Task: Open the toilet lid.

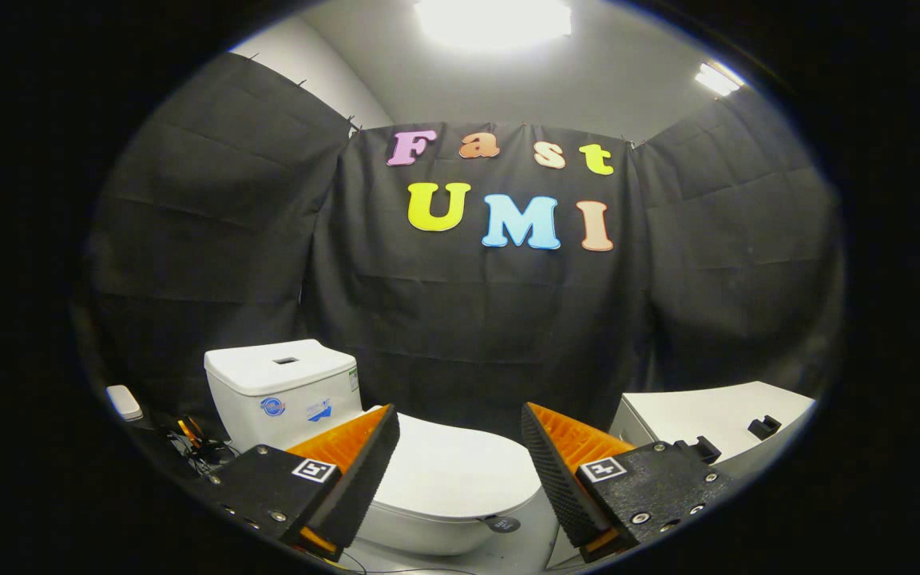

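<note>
Nearest the camera, the hand-held gripper (460,447) is hovering above the front of a white toilet, its two fingers (364,471) spread well apart and holding nothing. Each finger is carrying a small square black-and-white marker (319,469) on its upper face, and the ribbed inner pads are facing each other across the gap.

Between and just beyond the fingers, the toilet lid (448,471) is lying flat and closed over the bowl, its smooth white top showing in the gap. Neither finger is touching it. A small dark round tag (501,524) is sitting at the front edge of the lid, close to the right finger.

Behind the lid, and to its left, the toilet's white tank (280,391) is standing upright, with a rectangular flush button set into its top and small blue stickers on its front face.

To the left of the tank, a tangle of dark cables (196,443) is lying low by the wall, with a small white device (123,402) beside it.

To the right of the toilet, past the right finger, a white desk (715,415) is standing with small black brackets (763,427) resting on its top.

Farther back, black cloth is hanging as the booth's wall behind the toilet. Above it, two bright ceiling lights (492,17) are glowing on a pale ceiling.
</note>
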`<state>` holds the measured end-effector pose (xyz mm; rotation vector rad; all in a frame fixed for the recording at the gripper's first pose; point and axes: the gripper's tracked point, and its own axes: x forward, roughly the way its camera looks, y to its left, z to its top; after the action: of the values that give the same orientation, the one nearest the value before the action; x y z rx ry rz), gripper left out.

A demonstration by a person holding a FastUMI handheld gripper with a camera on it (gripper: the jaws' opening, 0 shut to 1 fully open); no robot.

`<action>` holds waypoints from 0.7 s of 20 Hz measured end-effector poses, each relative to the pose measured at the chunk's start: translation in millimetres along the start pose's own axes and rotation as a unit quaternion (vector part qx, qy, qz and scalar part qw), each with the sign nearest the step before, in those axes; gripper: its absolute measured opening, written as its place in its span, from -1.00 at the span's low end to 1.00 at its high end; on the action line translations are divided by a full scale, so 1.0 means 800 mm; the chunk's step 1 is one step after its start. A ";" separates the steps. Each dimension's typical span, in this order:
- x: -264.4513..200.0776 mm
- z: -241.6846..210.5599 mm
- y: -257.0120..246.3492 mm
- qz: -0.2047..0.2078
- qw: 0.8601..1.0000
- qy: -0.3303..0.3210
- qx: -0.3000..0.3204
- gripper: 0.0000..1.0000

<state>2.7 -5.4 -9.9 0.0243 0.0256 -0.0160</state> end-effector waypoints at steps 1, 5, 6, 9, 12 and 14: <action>0.000 0.000 0.000 0.000 1.000 0.000 0.000 0.90; 0.005 0.007 -0.001 -0.001 1.000 -0.008 0.010 0.90; 0.009 0.010 -0.002 -0.004 1.000 -0.012 0.018 0.90; 0.025 0.010 -0.009 -0.014 0.998 -0.015 0.057 0.90; 0.051 -0.007 -0.024 -0.019 0.993 -0.015 0.118 0.89; 0.064 -0.035 -0.039 -0.035 0.986 0.000 0.162 0.90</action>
<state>52.4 -36.7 -40.1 0.3480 0.0243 -0.0905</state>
